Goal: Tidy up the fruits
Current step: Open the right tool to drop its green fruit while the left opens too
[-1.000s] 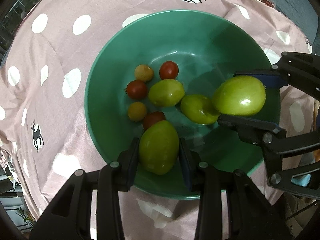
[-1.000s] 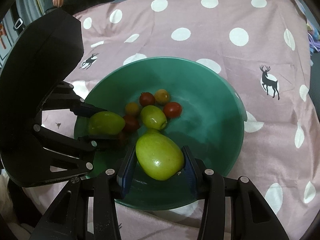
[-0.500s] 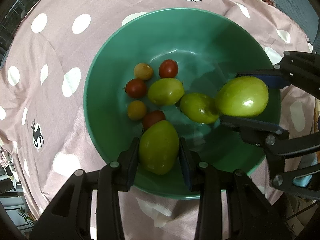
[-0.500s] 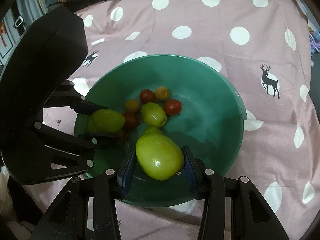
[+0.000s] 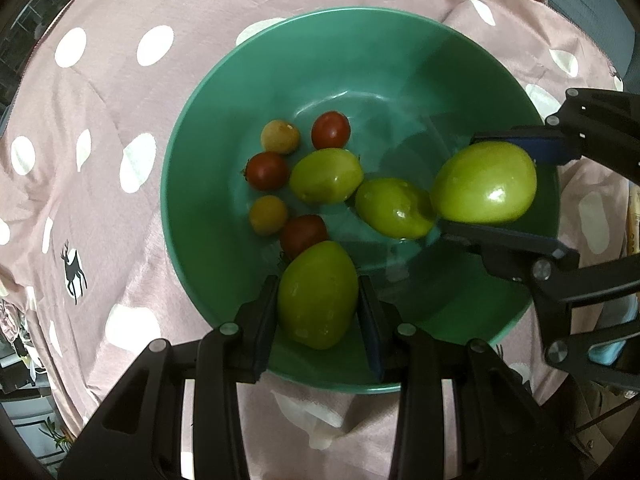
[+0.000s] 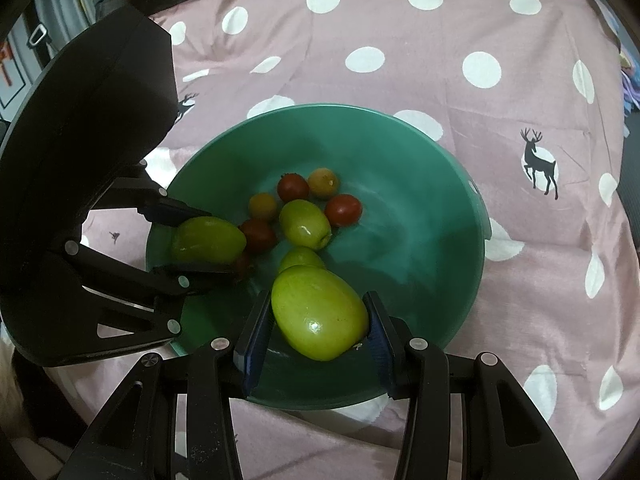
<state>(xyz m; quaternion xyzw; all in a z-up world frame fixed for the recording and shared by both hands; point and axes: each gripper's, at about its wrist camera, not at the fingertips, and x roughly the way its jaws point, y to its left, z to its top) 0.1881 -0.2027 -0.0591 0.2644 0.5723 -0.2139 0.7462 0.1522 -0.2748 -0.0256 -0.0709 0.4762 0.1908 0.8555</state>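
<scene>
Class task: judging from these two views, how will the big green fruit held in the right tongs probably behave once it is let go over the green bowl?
The big green fruit looks egg-shaped and glossy, so it may slip from the right tongs easily. Dropped into the curved green bowl, it would probably roll toward the small red and yellow fruits. It seems firm, not floppy.

One green bowl [image 5: 188, 240] sits on one pink tablecloth [image 5: 100, 92] printed with white dots and deer. Four large green fruits show in all: two loose in the bowl, a first loose green fruit [image 5: 326, 176] and a second loose green fruit [image 5: 394, 208], plus one green fruit in the left gripper [image 5: 318, 294] and one green fruit in the right gripper [image 6: 318, 322]. Five small round fruits lie in the bowl: three red, namely a first red fruit [image 5: 331, 130], a second red fruit [image 5: 267, 171] and a third red fruit [image 5: 303, 234], and two yellowish, a first yellowish fruit [image 5: 280, 137] and a second yellowish fruit [image 5: 268, 215]. That makes nine fruits. Two grippers are in view, the left gripper [image 5: 319, 312] and the right gripper [image 6: 318, 332], each with two fingers.
</scene>
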